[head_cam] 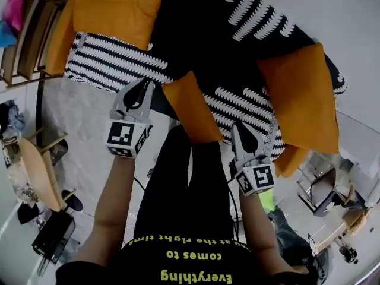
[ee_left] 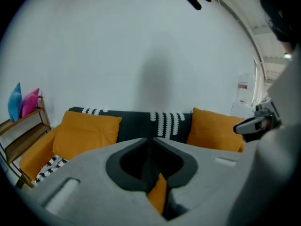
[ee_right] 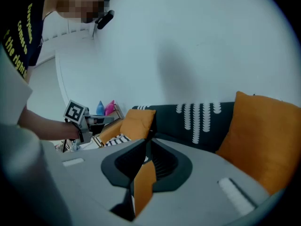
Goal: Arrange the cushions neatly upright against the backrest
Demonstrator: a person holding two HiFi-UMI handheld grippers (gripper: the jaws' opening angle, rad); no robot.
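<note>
Left gripper (head_cam: 144, 91) has its jaws pinched together on the left edge of a small orange fabric cushion (head_cam: 193, 108); its own view shows a fold of orange cloth caught in the narrow gap between the pads. Behind it, a large square orange cushion (head_cam: 116, 8) leans on the left end of the black sofa with white scalloped stripes (head_cam: 196, 34). The small cushion hangs between the two tools, at the front edge of the seat and above the person's dark trousers, clear of the backrest. On its right edge, the right gripper (head_cam: 240, 132) is likewise clamped on the cloth, with a strip of orange standing between its pads. Further right, another big orange cushion (head_cam: 303, 94) stands upright at the sofa's right end.
</note>
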